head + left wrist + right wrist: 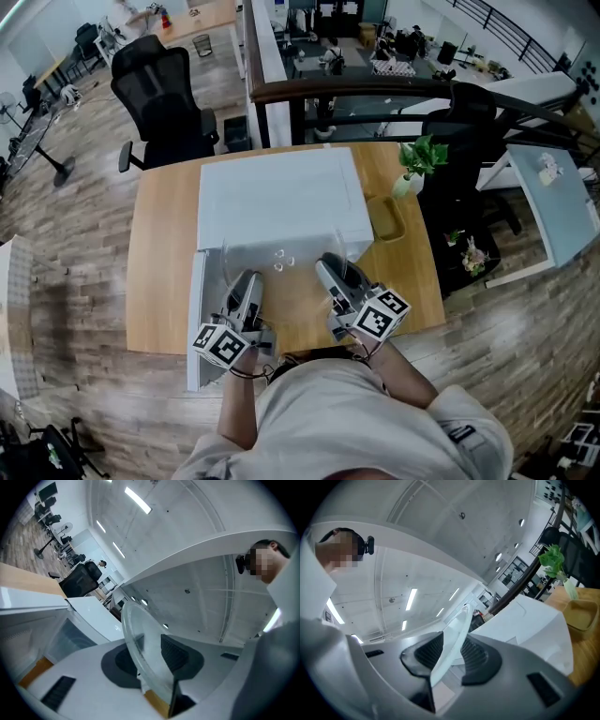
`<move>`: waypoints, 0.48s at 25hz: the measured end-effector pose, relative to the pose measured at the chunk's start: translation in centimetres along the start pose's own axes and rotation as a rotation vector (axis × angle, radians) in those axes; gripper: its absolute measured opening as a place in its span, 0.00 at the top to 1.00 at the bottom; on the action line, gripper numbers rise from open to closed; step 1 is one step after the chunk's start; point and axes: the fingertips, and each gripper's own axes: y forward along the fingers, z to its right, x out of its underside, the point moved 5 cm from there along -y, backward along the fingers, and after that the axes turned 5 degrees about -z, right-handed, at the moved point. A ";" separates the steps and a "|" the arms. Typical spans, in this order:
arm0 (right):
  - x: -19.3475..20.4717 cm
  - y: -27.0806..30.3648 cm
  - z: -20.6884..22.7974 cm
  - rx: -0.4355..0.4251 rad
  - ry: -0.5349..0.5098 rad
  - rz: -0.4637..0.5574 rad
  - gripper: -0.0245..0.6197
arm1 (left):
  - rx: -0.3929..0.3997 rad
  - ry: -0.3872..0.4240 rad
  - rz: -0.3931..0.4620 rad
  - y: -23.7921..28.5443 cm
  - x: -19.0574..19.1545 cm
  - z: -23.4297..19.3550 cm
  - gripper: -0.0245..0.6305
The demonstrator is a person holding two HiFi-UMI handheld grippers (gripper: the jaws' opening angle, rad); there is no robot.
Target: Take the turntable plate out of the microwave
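While it's held, plate (281,255): keep level, pull evenly.
left gripper (249,281): clamped on rim.
right gripper (327,269): clamped on rim.

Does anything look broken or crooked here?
Nothing looks broken or spilled. The clear turntable plate shows no cracks. The left gripper and right gripper pinch its edge in front of the microwave, whose door stands open.

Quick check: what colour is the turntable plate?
Clear, colourless glass. The turntable plate shows best in the left gripper view.
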 end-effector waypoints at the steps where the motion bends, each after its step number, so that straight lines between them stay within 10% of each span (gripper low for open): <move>1: -0.4 0.1 -0.1 -0.006 -0.008 0.005 0.78 | 0.000 0.003 0.008 0.2 -0.4 0.3 0.75; 12: -3.1 0.7 -1.2 -0.042 -0.053 0.045 0.78 | 0.032 0.034 0.047 1.3 -2.5 2.0 0.75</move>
